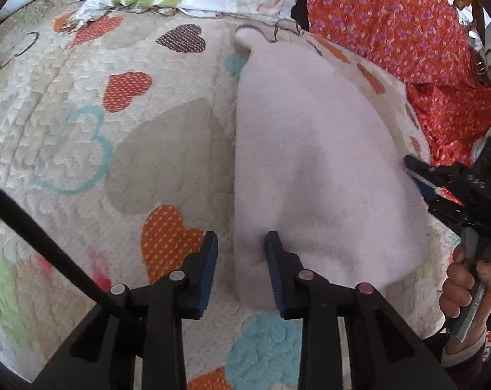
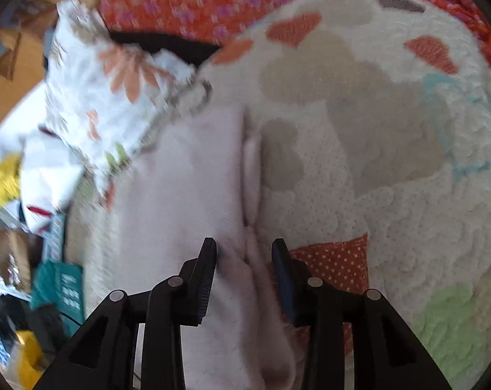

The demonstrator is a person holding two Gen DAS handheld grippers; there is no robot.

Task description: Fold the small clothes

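The pale pink garment (image 1: 323, 169) lies folded on the heart-patterned quilt (image 1: 83, 130); left claw (image 1: 242, 243) and right claw (image 2: 245, 250) both stand apart over its edge.

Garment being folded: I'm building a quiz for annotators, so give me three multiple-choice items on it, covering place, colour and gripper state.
1. The garment lies on: A a wooden floor; B the heart-patterned quilt; C a chair.
2. Its colour: A pale pink; B navy; C green.
3. Fingers of the left gripper: A clamped on a hanger; B out of view; C apart, straddling the garment's edge.
Answers: B, printed hearts surround it; A, it looks whitish pink in both views; C, one finger is over quilt, the other over cloth.
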